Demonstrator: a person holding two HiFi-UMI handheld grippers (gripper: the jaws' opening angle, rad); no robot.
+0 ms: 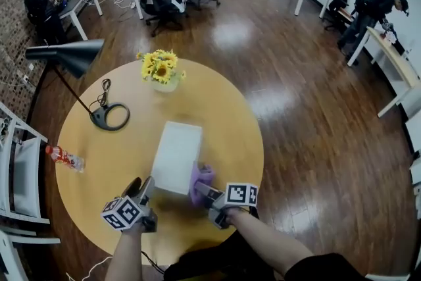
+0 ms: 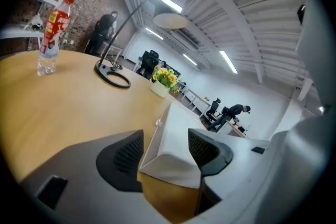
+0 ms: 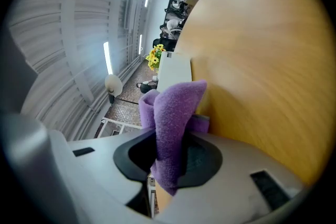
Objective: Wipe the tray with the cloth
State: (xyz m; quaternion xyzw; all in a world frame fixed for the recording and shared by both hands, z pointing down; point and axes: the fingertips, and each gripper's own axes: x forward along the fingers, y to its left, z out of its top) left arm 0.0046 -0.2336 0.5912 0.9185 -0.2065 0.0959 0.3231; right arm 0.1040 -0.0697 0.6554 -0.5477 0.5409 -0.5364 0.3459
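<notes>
Left tool [image 1: 141,186] released astride tray [image 1: 176,156] corner, right tool [image 1: 200,193] clenching cloth [image 1: 202,176], flowers [image 1: 160,67], lamp [image 1: 69,54] beyond

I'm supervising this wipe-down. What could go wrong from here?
The left gripper has its fingers apart around a corner of the tray, so the tray may slide on the table once wiping starts. The right gripper pinches only a fold of the cloth, which might pull free. A shoved tray could bump the flowers beyond it.
</notes>
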